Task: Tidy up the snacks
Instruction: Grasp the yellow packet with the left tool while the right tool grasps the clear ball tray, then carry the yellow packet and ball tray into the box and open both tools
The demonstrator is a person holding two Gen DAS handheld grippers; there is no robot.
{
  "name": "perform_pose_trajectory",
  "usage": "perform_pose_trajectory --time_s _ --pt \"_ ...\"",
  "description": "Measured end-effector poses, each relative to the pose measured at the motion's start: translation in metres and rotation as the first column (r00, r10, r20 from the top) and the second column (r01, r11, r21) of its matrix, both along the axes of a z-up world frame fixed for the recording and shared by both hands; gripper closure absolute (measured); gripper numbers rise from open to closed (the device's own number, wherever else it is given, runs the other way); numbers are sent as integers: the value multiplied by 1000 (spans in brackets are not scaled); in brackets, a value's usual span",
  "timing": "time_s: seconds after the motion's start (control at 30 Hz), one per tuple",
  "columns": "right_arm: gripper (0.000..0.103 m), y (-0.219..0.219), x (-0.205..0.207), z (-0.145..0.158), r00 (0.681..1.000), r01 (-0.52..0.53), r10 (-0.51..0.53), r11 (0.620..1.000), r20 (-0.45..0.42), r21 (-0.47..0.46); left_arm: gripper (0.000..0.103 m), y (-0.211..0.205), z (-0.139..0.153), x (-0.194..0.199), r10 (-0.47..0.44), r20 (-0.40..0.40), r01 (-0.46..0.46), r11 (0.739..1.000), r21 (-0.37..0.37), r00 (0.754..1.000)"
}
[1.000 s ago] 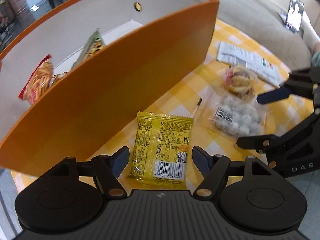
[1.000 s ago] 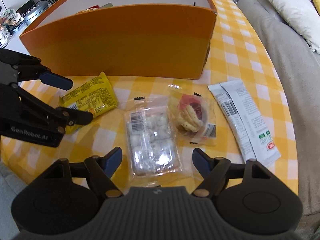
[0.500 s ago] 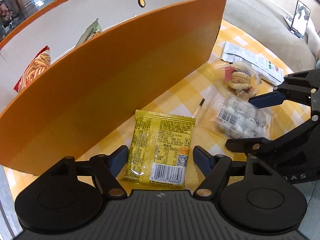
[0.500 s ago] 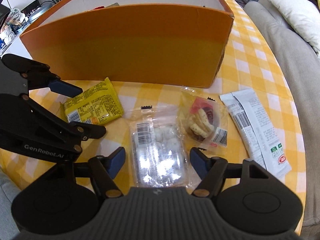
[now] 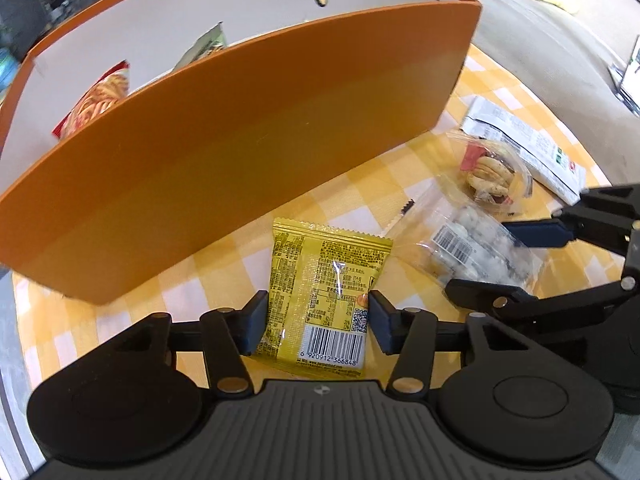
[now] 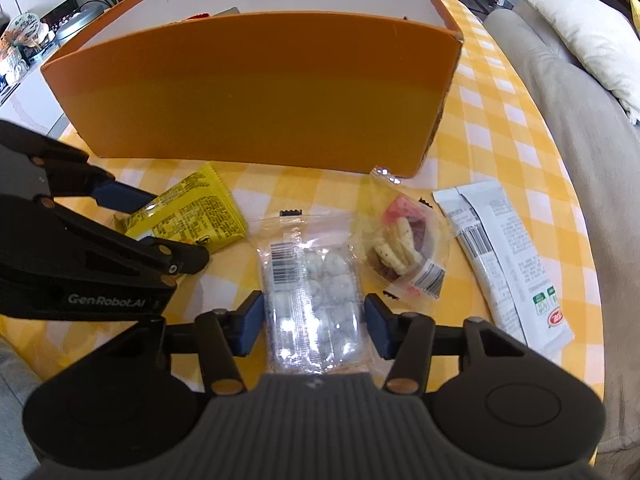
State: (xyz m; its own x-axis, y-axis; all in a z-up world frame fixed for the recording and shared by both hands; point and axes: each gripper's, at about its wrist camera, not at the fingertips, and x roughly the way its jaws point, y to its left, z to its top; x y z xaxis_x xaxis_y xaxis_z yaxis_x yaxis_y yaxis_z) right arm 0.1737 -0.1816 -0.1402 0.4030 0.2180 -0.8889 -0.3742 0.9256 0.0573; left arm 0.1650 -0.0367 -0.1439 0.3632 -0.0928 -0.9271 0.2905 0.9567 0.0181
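- Your left gripper (image 5: 316, 322) straddles the yellow snack packet (image 5: 322, 300), a flat foil pouch lying back side up, with black print and a barcode at the near end. Its 2 blue pads sit at the packet's side edges; you cannot tell whether they are pressing it yet.
- That packet lies on the yellow checked tablecloth (image 6: 500, 112) just in front of the orange box (image 6: 256, 92), its long axis running from your gripper toward the box wall.
- Your right gripper (image 6: 314, 322) is low over the clear bag of white candies (image 6: 312, 292), pads flanking the bag's sides, grip likewise uncertain. The bag's long axis runs along the fingers, barcode at the far end.
- Beside it lie a clear cracker bag (image 6: 402, 246) and a white wrapper (image 6: 504, 256).
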Motion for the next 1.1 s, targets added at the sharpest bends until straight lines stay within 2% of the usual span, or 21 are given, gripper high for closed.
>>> perform_pose_trajectory --time_s 0.23,0.33,0.57,0.87,1.1 --pt "53 -10 -5 5 999 40 -39 998 -35 46 45 9 2 -12 92 -30 -94 995 -46 995" --pt "53 -11 -9 8 997 49 -47 998 -55 33 45 16 6 -17 150 -51 -153 985 -74 987" --pt "53 -24 -22 17 991 102 -96 993 -98 61 45 28 32 -31 204 -29 -206 968 -146 979" --pt "54 -32 -44 47 991 130 -128 989 -33 68 45 36 70 -52 252 35 -239 946 -218 967" --pt "55 -39 -54 81 986 156 -162 981 44 115 45 36 95 -57 277 91 -246 935 -256 957"
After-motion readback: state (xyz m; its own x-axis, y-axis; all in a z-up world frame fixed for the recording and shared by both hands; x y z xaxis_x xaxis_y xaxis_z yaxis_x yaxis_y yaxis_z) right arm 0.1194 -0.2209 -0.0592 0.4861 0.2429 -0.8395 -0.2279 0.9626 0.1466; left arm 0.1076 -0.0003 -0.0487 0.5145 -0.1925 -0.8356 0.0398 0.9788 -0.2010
